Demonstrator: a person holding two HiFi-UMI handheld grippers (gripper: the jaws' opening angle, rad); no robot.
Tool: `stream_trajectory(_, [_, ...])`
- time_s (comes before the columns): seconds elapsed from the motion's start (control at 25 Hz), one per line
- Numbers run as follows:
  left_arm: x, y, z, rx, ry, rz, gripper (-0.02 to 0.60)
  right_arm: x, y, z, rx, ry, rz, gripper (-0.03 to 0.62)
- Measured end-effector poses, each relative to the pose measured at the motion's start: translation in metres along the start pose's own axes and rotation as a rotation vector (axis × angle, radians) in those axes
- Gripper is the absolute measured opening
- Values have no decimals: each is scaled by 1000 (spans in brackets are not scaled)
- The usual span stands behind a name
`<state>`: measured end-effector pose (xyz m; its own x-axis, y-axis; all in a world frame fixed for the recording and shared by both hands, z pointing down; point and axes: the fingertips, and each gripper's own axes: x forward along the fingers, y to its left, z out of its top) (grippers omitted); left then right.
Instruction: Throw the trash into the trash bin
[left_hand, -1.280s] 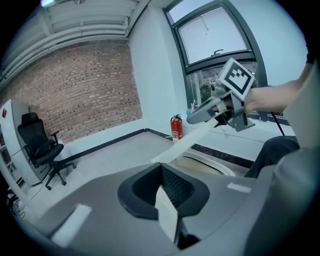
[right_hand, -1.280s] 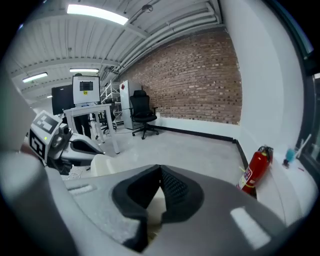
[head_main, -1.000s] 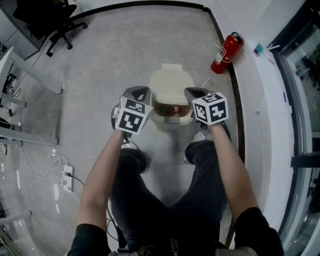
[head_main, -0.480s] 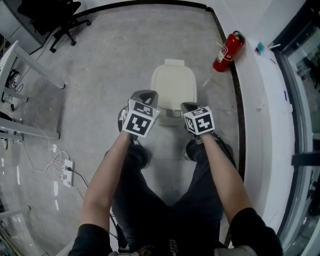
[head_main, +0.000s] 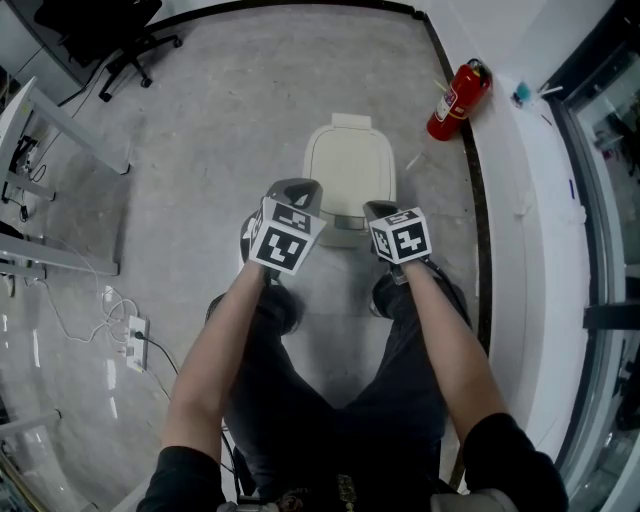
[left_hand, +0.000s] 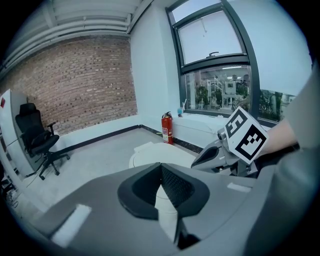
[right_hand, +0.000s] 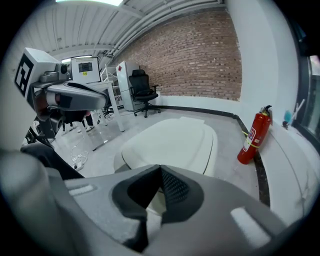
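Both the left gripper (head_main: 297, 190) and right gripper (head_main: 381, 211) are clenched empty above the closed trash bin (head_main: 349, 165), frame centre

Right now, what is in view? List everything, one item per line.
Trash bin: one, cream, lid closed, on the floor just beyond the grippers.
Fire extinguisher: one, red, by the wall to the right of the bin.
Office chair: one, black, far left corner.
Power strip: one, white, on the floor at left, with cables.
Brick wall: one, reddish-brown, far side of the room.
Window: one, dark frame, above the extinguisher.
Legs: two, dark trousers, bottom centre.
Left hand-held gripper: one, grey, shut, empty.
Right hand-held gripper: one, grey, shut, empty.
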<state>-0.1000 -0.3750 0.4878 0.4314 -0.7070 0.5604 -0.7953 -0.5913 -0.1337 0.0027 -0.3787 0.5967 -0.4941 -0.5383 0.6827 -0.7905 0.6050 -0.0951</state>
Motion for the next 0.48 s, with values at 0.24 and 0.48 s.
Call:
stream_trajectory(0.24, [-15,2,15,-9,-48,15,8,-31,19,36,3,-143,22,3])
stream_trajectory(0.48, [-49,-13,44,12,-118,30,8,-98,40,82,-32,-341,47,3])
